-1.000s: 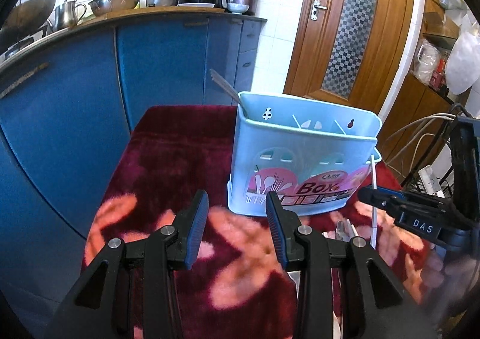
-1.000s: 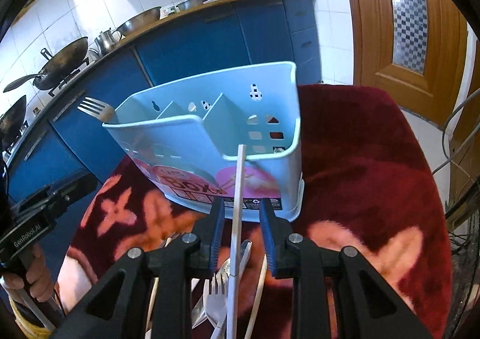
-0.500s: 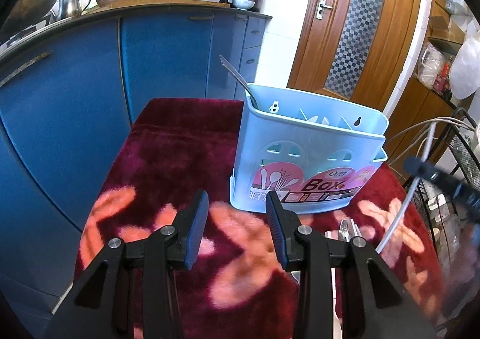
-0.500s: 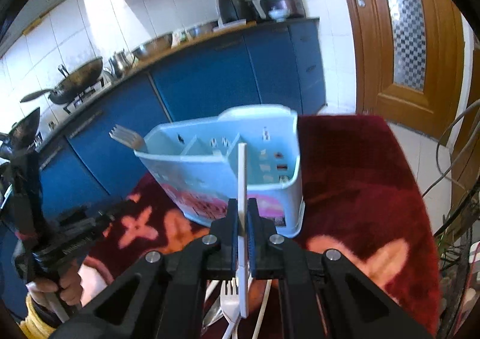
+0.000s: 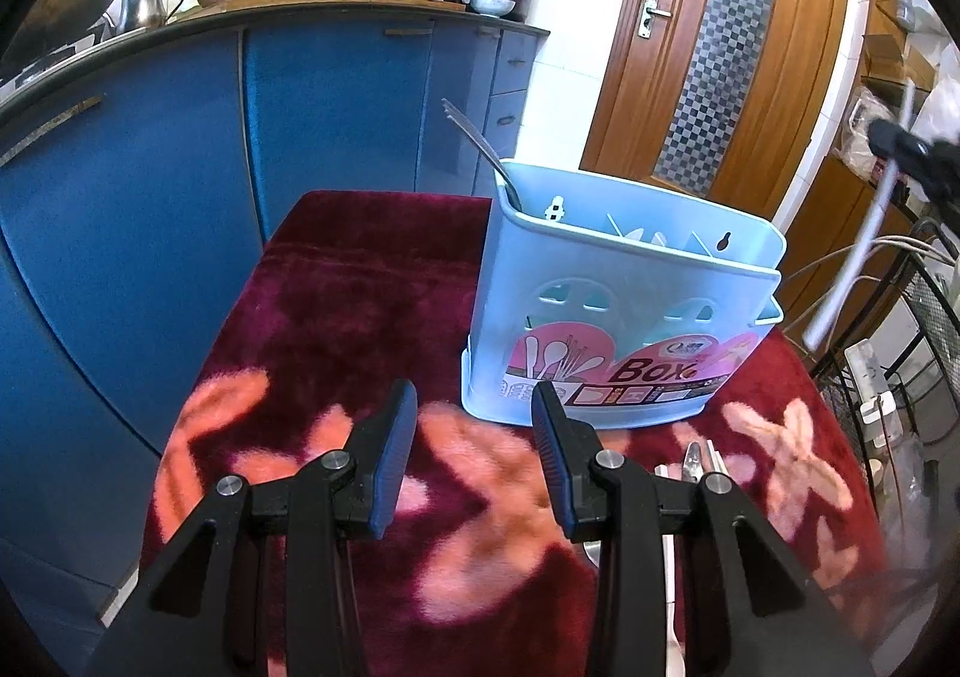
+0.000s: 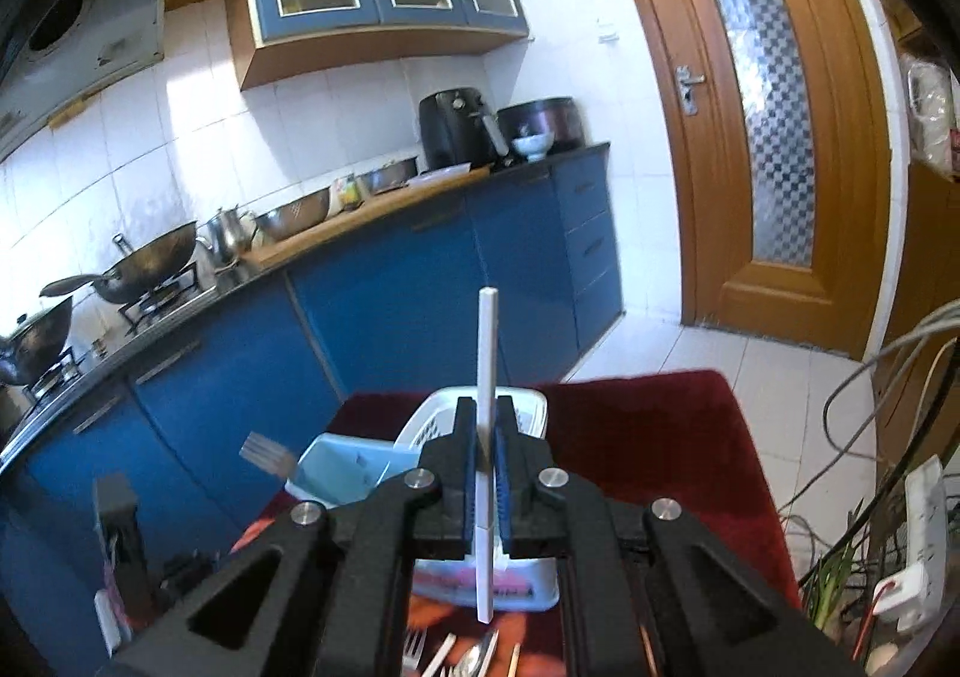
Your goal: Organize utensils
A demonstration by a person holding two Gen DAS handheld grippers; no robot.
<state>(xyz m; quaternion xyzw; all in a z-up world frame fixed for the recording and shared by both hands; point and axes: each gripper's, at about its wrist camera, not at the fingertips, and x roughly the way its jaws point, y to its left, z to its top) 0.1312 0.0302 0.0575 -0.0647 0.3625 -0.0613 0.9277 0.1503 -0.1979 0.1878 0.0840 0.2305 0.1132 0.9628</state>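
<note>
The right gripper (image 6: 480, 473) has its jaws clamped on a thin white plastic chopstick (image 6: 485, 371), which stands upright between the blue pads and projects above and below them. Below it sits the pale blue plastic utensil caddy (image 6: 336, 470) with a pink label, partly hidden by the gripper body. Loose metal forks and spoons (image 6: 462, 656) lie on the dark red floral cloth (image 6: 648, 425) at the lower edge.

The left gripper (image 5: 474, 440) is partly open and holds nothing, poised over the cloth just before the caddy. A metal fork (image 5: 480, 149) leans in the caddy's left compartment. In the left view the chopstick appears at far right, well above the cloth.
</note>
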